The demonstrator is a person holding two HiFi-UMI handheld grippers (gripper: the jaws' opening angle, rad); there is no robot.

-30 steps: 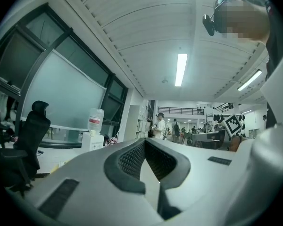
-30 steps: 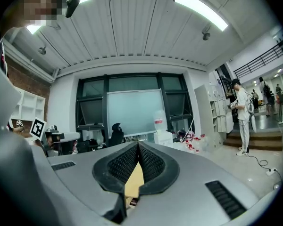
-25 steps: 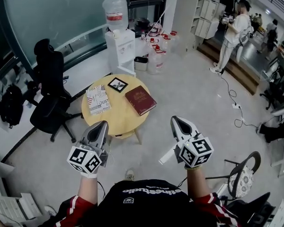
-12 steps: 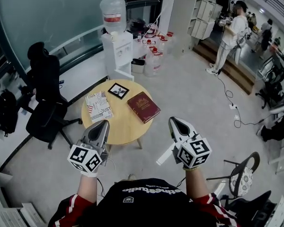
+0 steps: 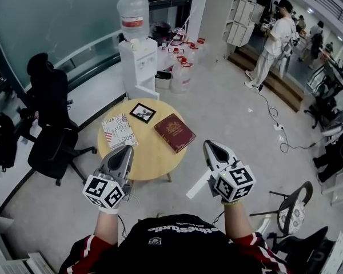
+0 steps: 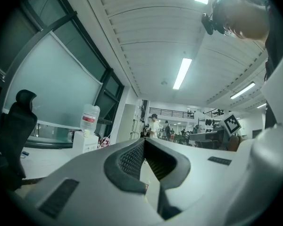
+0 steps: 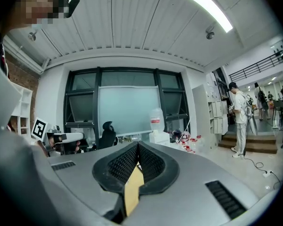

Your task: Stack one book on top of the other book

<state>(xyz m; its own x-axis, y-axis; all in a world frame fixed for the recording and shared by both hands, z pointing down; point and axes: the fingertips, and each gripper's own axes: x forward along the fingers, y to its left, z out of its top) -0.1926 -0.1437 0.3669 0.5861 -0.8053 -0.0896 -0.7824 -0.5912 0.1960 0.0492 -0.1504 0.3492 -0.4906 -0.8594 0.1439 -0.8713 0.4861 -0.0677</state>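
A dark red hardback book (image 5: 174, 132) lies on the right part of a round wooden table (image 5: 144, 153). To its left lies a white book with red and dark print (image 5: 118, 132). My left gripper (image 5: 128, 148) hovers over the table's near left edge, shut and empty. Off the table's near right side, my right gripper (image 5: 209, 145) is also shut with nothing held. In the left gripper view the jaws (image 6: 144, 140) meet at their tips; in the right gripper view the jaws (image 7: 137, 144) also touch.
A small black framed picture (image 5: 143, 112) lies at the table's far edge. A black office chair (image 5: 51, 124) stands left of the table, a water dispenser (image 5: 138, 59) behind it with several bottles (image 5: 180, 67). A person (image 5: 271, 41) stands far right; a stool (image 5: 291, 213) is near right.
The table and books have shifted slightly nearer and lower in the head view as I step toward them. Both grippers stay shut and keep their places in front of me.
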